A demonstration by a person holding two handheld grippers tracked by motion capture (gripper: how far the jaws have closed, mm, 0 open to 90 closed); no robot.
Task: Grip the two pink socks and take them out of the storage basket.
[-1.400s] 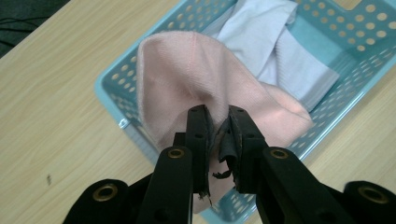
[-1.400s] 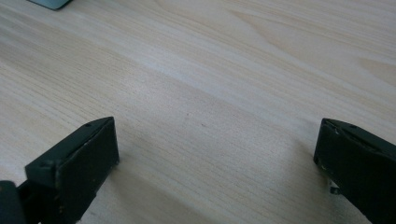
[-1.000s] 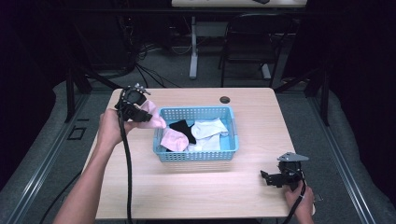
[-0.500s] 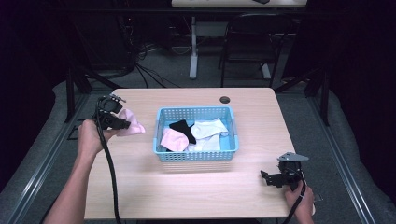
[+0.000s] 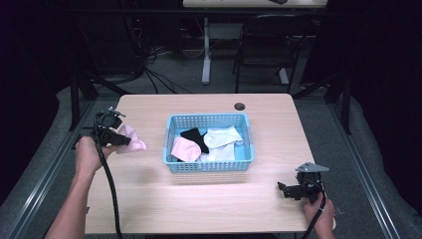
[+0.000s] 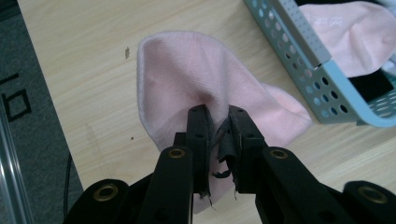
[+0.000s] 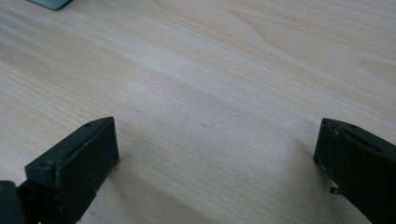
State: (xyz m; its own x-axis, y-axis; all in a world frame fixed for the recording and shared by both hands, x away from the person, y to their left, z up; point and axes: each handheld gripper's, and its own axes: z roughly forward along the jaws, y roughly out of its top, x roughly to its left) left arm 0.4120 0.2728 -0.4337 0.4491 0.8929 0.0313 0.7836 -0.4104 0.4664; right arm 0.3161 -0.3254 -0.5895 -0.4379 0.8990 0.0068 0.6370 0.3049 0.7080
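High view: a pale wooden table (image 5: 149,199) sits in the middle of the frame with dark floor around it. A blue basket (image 5: 208,167) stands at the table's centre, holding a pink sock (image 5: 185,148), a black sock (image 5: 195,136) and white socks (image 5: 223,138). At the left of the frame, the left gripper (image 5: 119,139) pinches a second pink sock, the loose sock (image 5: 132,141), which hangs just over the table's left part, near the basket but apart from it. At the lower right, the right gripper (image 5: 284,190) rests low at the table's front corner, well apart from the basket. A small dark hole (image 5: 239,106) shows near the table's far edge.

Left gripper view: the two black jaws rise from the bottom centre, pressed together on a fold of the loose sock (image 6: 196,79) (a frayed dark pad liner shows between them). The sock spreads over the wood in the middle of the frame. The basket's corner (image 6: 322,79) fills the upper right, with the other pink sock (image 6: 350,32) inside.

Right gripper view: the jaws stand spread wide at lower left and lower right, with bare wood (image 7: 210,93) between them. A corner of the basket (image 7: 49,3) peeks in at the upper left.
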